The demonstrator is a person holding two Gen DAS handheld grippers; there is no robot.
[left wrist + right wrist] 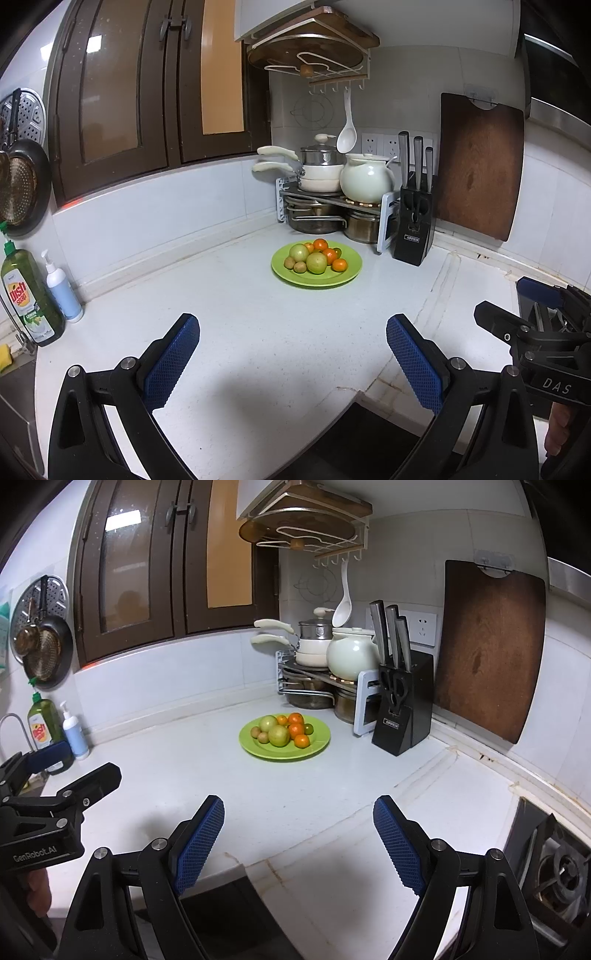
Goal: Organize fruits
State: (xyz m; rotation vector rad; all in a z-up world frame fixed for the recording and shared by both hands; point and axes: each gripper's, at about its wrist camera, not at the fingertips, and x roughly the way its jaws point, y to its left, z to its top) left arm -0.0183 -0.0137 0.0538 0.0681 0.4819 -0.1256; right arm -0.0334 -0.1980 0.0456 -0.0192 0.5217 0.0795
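Both grippers, left [293,363] and right [298,843], stand wide open, empty, over bare counter [229,325]. Green plate [341,278] well ahead holds oranges [320,244], green fruits [316,263], small brown ones [289,263]. Knife block [413,225] just right of plate.

Your left black gripper with blue ridged pads [293,325] and matching right gripper [298,806] both gape wide, empty, angled slightly downward.
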